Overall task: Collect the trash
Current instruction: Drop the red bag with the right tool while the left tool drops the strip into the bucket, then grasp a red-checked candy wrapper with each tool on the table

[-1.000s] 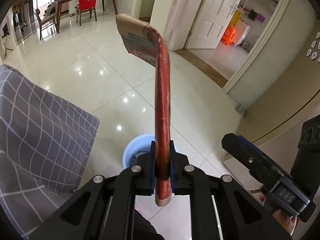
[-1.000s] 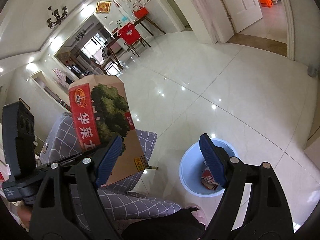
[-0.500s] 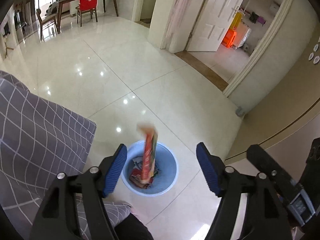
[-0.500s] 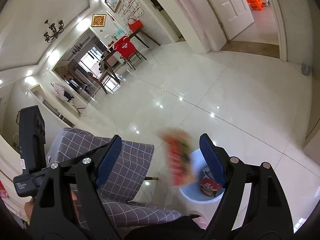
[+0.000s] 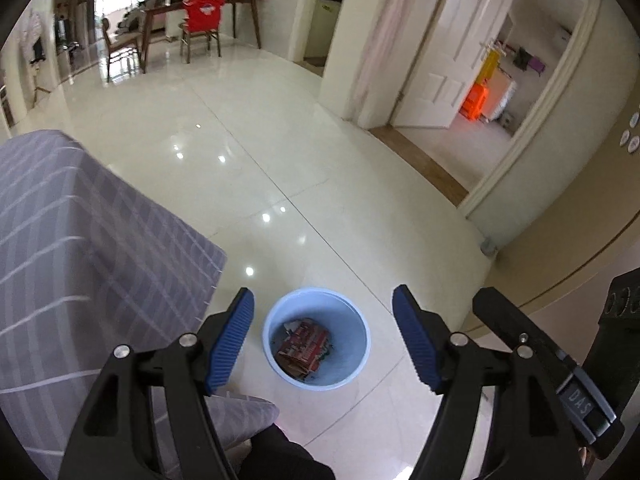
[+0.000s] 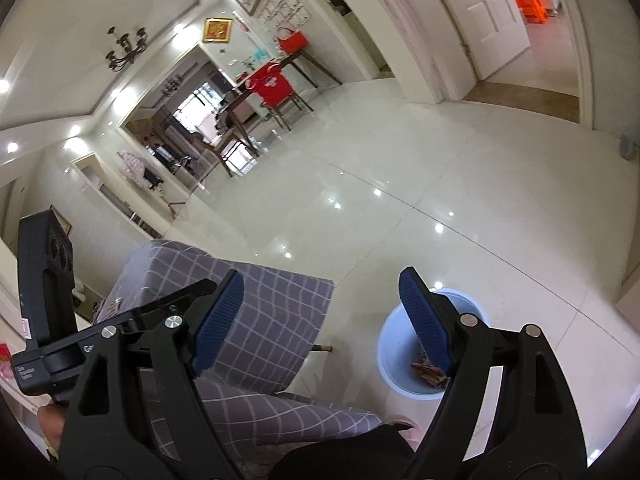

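Dropping finished: the red box [image 5: 304, 346] lay inside the blue bin [image 5: 316, 338], on top of other scraps, directly below and between the pads of the left tongs [image 5: 322, 338]. Left jaws had just been opening and stood wide, nothing between them. Right tongs [image 6: 322, 320] also spread wide and empty; bin [image 6: 390, 344] sat under their right-hand pad, partly hidden by it. Grey checked cloth [image 5: 80, 248] hung to the left of both tongs, close to the bin. Glossy tile floor [image 5: 280, 152] beyond the pads, no loose litter visible on it. Judgement: this drop looked complete; a good next step would be lifting clear without brushing the cloth, then scanning for remaining trash, which neither view showed.
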Tool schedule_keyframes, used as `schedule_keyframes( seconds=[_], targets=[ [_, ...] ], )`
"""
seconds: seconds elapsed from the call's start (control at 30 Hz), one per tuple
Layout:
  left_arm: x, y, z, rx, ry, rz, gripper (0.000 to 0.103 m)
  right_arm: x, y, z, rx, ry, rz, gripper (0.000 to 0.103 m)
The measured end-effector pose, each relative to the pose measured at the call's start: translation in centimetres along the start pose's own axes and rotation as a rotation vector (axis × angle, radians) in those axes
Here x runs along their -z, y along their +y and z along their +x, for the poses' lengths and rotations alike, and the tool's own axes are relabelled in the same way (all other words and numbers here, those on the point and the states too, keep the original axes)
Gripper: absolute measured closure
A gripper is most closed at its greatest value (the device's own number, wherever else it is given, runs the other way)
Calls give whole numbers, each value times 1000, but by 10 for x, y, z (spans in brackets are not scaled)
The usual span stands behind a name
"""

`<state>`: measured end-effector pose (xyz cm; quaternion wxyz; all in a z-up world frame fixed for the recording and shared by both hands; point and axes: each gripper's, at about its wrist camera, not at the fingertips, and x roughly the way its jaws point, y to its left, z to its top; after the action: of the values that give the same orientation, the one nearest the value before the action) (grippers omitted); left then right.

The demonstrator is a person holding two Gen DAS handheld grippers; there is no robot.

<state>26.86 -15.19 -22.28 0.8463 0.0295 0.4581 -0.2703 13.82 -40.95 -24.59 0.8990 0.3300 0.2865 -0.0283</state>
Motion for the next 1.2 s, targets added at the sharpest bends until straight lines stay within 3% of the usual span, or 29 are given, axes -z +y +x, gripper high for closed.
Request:
schedule_keyframes(
  seconds=[0.23,0.4,0.5,0.63,0.77,0.87,1.2],
  targets=[
    [1,47,-67,-88,-102,-36,31,2,67,12,-88,40,-104,24],
    [9,109,-124,-184,-177,-106,29,8,137,33,-159,83,-226,24],
    [18,157,-150,-258,-189,-205,28,13,184,52,-196,125,-319,24],
    [37,215,-169,-271,-172,-410,28,32,246,79,-223,186,-461,24],
    [50,265,-173,-212,-159,-680,29,45,287,101,-249,220,-539,24],
    [49,282,-170,-199,-172,-789,29,49,310,118,-248,237,-590,24],
    [34,282,-148,-366,-127,-781,29,61,347,174,-237,318,-778,24]
  ],
)
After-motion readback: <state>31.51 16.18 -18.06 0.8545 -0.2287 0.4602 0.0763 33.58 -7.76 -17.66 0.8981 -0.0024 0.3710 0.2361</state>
